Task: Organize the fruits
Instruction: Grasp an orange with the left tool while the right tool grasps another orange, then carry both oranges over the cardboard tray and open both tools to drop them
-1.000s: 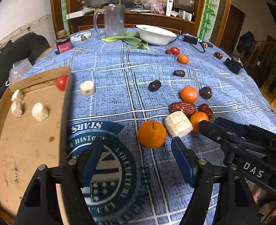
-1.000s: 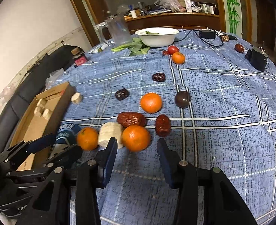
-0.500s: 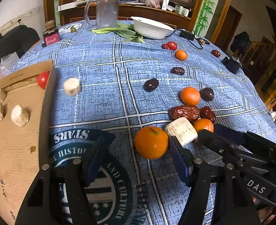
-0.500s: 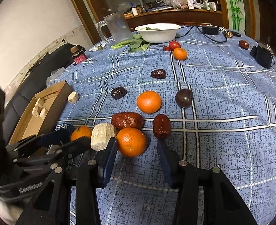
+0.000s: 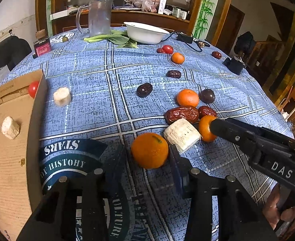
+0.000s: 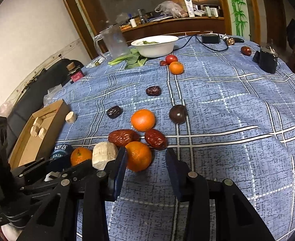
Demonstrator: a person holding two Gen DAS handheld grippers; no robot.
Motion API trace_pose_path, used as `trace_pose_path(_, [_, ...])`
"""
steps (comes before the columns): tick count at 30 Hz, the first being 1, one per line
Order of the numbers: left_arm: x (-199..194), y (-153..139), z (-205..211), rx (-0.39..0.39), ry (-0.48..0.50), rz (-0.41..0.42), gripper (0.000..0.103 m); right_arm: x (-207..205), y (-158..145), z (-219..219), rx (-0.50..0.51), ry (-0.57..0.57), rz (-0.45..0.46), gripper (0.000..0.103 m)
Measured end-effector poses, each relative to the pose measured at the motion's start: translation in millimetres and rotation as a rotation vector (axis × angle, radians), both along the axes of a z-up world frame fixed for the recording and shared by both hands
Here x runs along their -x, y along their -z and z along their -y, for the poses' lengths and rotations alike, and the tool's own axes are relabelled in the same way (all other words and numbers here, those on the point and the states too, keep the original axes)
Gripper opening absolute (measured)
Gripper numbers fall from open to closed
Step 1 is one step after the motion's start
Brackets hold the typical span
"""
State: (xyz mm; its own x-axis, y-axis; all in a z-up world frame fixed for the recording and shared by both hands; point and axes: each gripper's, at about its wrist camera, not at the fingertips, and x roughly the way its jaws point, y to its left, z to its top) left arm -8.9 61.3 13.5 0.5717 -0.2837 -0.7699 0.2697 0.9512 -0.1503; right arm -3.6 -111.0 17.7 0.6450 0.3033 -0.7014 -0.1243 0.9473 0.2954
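The near orange is framed between the fingers of the left gripper, which are spread wide with nothing held; the fruit sits just ahead of the tips, the right-hand finger close beside it and the left-hand one a little apart. A second orange is bracketed the same way by the right gripper, also wide open and empty, with its left-hand finger almost against the peel. Each gripper is nearest its own fruit, and both oranges are round, so no long axis has to be matched. Between the two oranges a pale white chunk is wedged, touching or nearly touching both, and it could be nudged when either grip is closed. Just behind the chunk lie two red dates. To the left of the near orange a cardboard box is seen, holding similar pale chunks and a tomato. Everything rests on a blue checked cloth over the counter; a white bowl and a clear jug stand at the far edge.
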Motion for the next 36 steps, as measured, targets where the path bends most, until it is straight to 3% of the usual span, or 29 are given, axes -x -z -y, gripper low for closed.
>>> trace_pose_path(7, [0, 0, 0, 0.004, 0.003, 0.003, 0.042, -6, 8, -3, -0.073, -0.037, -0.045, 0.043])
trace_pose_path(10, [0, 0, -1, 0.006, -0.001, 0.006, 0.034, -8, 11, -2, -0.107, -0.048, -0.058, 0.042])
trace_pose_path(11, [0, 0, -2, 0.011, -0.001, 0.006, 0.034, -8, 11, -2, -0.118, -0.057, -0.059, 0.034])
trace_pose_path(12, [0, 0, -3, 0.017, -0.003, 0.006, 0.033, -7, 11, -2, -0.122, -0.058, -0.058, 0.033])
trace_pose_path(23, [23, -16, -17, 0.082, -0.03, 0.058, 0.033, 10, 3, 0, -0.081, -0.009, -0.008, 0.032])
trace_pose_path(29, [59, -49, -43, 0.104, -0.059, 0.12, 0.033, 31, -14, -10, -0.051, -0.024, 0.018, 0.032])
trace_pose_path(36, [92, -75, -103, 0.118, -0.176, 0.189, 0.034, 56, -57, -43, -0.015, -0.094, 0.092, 0.033])
